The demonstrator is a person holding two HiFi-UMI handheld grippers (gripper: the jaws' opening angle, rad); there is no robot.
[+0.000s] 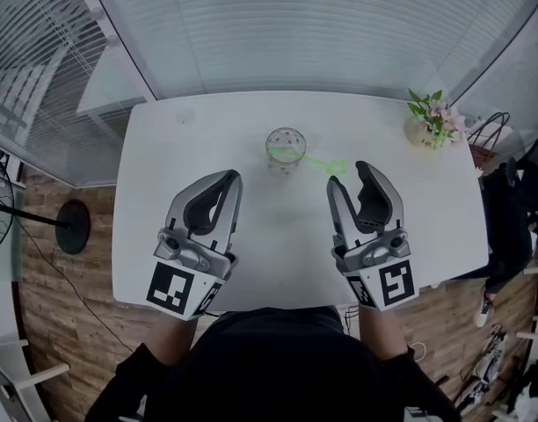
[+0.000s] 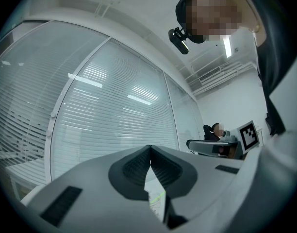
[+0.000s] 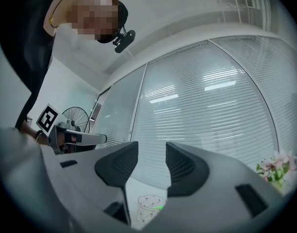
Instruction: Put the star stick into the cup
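A clear cup [image 1: 286,148] with small dots stands on the white table [image 1: 190,148], a little past its middle. The green star stick [image 1: 315,160] has one end in the cup and leans over the rim to the right; its star [image 1: 335,167] is low beside the table top. My right gripper [image 1: 349,174] is open and empty, its tips just right of the star. In the right gripper view the cup [image 3: 149,205] shows below the parted jaws of the right gripper [image 3: 152,149]. My left gripper [image 1: 232,181] is shut on nothing, left of and nearer than the cup.
A small pot of pink flowers [image 1: 434,121] sits at the table's far right corner. Off the table's right edge are a wire basket [image 1: 487,134] and a person in dark clothes [image 1: 515,218]. A fan's round base [image 1: 73,227] stands on the wooden floor at left.
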